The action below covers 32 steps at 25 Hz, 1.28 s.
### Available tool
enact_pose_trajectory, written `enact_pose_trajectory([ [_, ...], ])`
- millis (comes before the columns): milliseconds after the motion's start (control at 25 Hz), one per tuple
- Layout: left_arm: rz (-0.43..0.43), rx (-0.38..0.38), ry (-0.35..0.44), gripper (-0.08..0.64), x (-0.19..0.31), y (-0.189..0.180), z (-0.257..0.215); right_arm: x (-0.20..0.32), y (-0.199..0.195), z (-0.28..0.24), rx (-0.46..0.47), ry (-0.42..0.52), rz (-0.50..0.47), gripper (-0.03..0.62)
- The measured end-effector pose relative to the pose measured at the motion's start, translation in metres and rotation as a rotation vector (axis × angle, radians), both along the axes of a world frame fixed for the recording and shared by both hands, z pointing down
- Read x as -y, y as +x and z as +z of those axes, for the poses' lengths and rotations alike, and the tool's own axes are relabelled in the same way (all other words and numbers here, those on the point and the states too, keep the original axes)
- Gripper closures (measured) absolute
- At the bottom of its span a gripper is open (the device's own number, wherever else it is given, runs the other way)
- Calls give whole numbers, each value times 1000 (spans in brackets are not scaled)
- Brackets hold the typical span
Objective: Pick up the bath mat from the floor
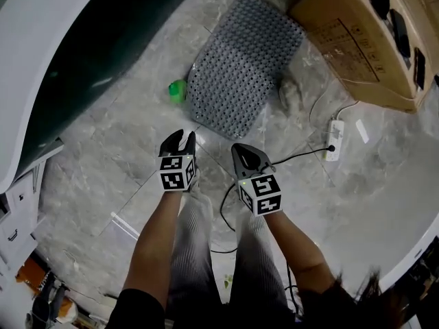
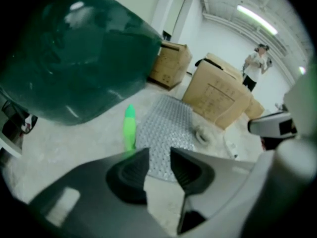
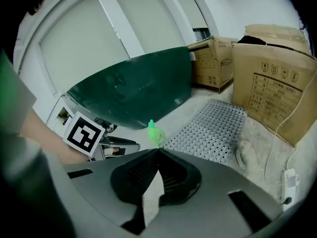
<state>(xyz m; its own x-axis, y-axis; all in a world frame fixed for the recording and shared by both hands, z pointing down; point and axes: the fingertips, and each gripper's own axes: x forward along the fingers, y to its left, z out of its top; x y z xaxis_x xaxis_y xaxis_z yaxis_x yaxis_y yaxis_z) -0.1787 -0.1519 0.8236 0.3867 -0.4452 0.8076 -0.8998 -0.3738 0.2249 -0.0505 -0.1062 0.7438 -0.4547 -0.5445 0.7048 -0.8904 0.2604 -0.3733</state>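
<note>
We are only beginning: the bath mat (image 1: 243, 67) is lying flat on the floor (image 1: 116, 149), untouched, while we are holding the left gripper (image 1: 180, 141) with jaws parted and empty and the right gripper (image 1: 240, 155) with jaws clenched on nothing.

A bare, warehouse-like studio hall: cardboard boxes (image 1: 363, 40), ceiling strip lights (image 2: 255, 16), a power strip (image 1: 334, 139) on the marble-look floor (image 1: 103, 156).

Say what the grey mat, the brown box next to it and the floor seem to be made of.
Grey studded bath mat: likely rubber or soft plastic, matt, going by its regular rows of holes.
Brown box: cardboard, dull, with printed marks.
Floor: polished stone or marble-look tile, veined, with joint lines.
</note>
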Motion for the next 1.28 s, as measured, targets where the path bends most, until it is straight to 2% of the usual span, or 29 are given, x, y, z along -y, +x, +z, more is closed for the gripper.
enact_pose_trajectory([
  [440, -48, 11, -6, 411, 25, -6, 100, 7, -10, 102, -3, -5, -13, 594],
  [680, -82, 10, -7, 411, 36, -5, 146, 6, -4, 146, -5, -15, -16, 594],
  [1280, -103, 33, 35, 411, 56, -8, 213, -6, 3, 208, -4, -12, -19, 594],
])
